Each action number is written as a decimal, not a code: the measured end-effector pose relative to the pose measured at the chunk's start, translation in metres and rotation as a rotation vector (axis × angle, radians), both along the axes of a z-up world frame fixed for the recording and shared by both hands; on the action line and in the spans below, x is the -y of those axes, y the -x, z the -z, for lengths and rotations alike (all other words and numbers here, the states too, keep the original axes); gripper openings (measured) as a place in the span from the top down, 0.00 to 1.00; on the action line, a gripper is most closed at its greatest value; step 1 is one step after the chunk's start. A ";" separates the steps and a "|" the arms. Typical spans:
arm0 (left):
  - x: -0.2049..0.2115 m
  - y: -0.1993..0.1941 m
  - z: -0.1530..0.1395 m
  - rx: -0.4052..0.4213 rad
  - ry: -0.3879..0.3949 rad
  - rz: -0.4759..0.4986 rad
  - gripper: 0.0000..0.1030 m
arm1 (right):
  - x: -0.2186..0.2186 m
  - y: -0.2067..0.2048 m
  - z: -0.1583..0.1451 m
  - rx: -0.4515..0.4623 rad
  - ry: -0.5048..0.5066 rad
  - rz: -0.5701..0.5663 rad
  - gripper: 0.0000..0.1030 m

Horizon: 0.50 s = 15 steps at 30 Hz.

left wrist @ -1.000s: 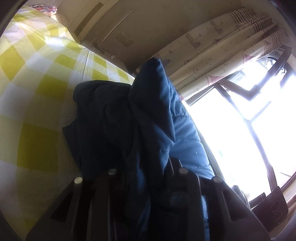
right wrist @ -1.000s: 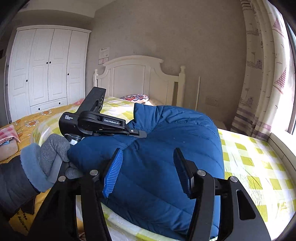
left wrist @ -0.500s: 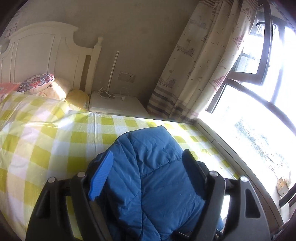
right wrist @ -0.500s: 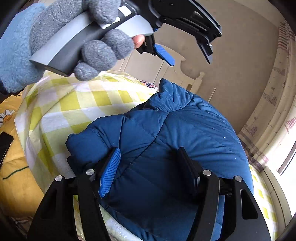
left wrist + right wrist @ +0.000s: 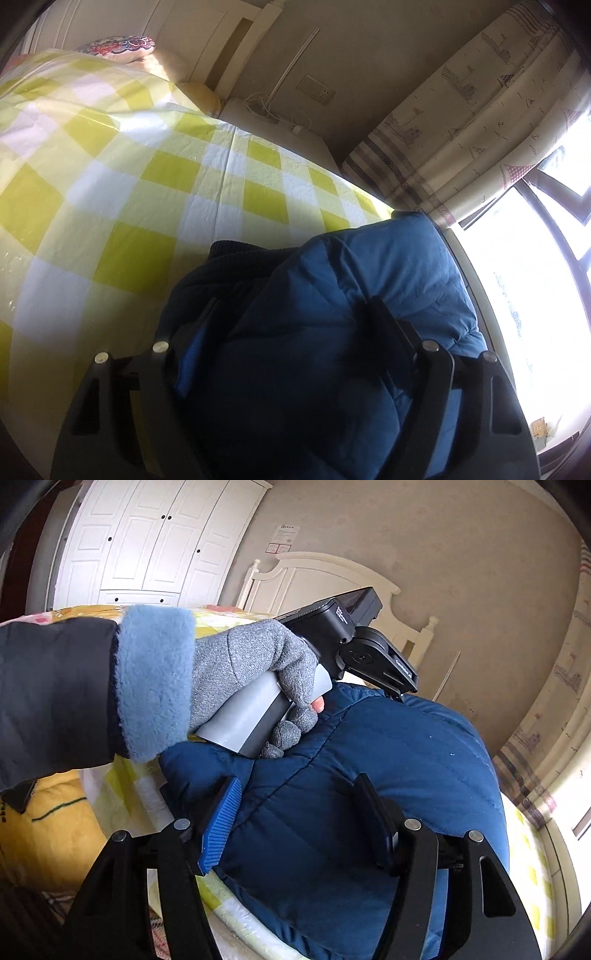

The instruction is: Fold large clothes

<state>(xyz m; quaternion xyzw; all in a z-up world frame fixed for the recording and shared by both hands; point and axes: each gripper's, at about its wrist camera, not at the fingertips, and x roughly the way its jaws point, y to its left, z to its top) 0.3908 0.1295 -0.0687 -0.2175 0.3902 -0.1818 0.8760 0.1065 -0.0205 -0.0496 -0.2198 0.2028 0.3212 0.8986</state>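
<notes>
One blue puffer jacket (image 5: 369, 295) lies bundled on the yellow-checked bed (image 5: 147, 177), near the window-side edge, and both of my tools are over it. Starting on the left: my left claw (image 5: 291, 332) stands released, its fingers spread wide with the padded fabric bulging up between them; I can't tell whether they press into the cloth or only hover just above it. In the right wrist view my gloved left hand (image 5: 255, 679) grips that tool's grey handle above the jacket's far side. My right claw (image 5: 299, 823) is likewise released, jaws apart over the near, quilted panel, holding nothing.

To do this step well, I judge each claw should bite a firm pinch of the outer layer at an edge, not the puffy middle, then carry the fold over evenly so the filling doesn't spring it back.

Count: one jacket, two claws, one patterned pillow (image 5: 118, 46) by the headboard, one wardrobe (image 5: 155, 542).
</notes>
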 end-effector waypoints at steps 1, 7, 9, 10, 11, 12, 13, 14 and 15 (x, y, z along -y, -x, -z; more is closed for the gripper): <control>-0.001 0.000 0.000 0.002 0.005 0.000 0.24 | 0.014 -0.003 -0.014 0.003 -0.035 -0.002 0.41; 0.003 0.006 -0.008 0.017 -0.040 -0.019 0.22 | 0.083 -0.098 -0.084 0.081 -0.091 0.151 0.41; 0.005 0.007 -0.010 0.020 -0.059 -0.024 0.21 | 0.096 -0.154 -0.093 0.000 -0.143 0.187 0.42; 0.006 0.009 -0.011 0.023 -0.069 -0.027 0.21 | 0.100 -0.183 -0.093 -0.062 -0.169 0.191 0.42; 0.006 0.010 -0.012 0.025 -0.079 -0.031 0.20 | 0.102 -0.210 -0.089 -0.120 -0.192 0.196 0.42; 0.007 0.011 -0.013 0.027 -0.091 -0.036 0.19 | 0.102 -0.235 -0.082 -0.167 -0.204 0.211 0.42; 0.007 0.012 -0.014 0.030 -0.101 -0.038 0.19 | 0.100 -0.257 -0.070 -0.225 -0.200 0.225 0.42; 0.007 0.012 -0.014 0.031 -0.104 -0.038 0.19 | 0.095 -0.279 -0.050 -0.304 -0.167 0.230 0.42; 0.007 0.012 -0.014 0.028 -0.103 -0.038 0.18 | 0.088 -0.295 -0.027 -0.381 -0.122 0.216 0.41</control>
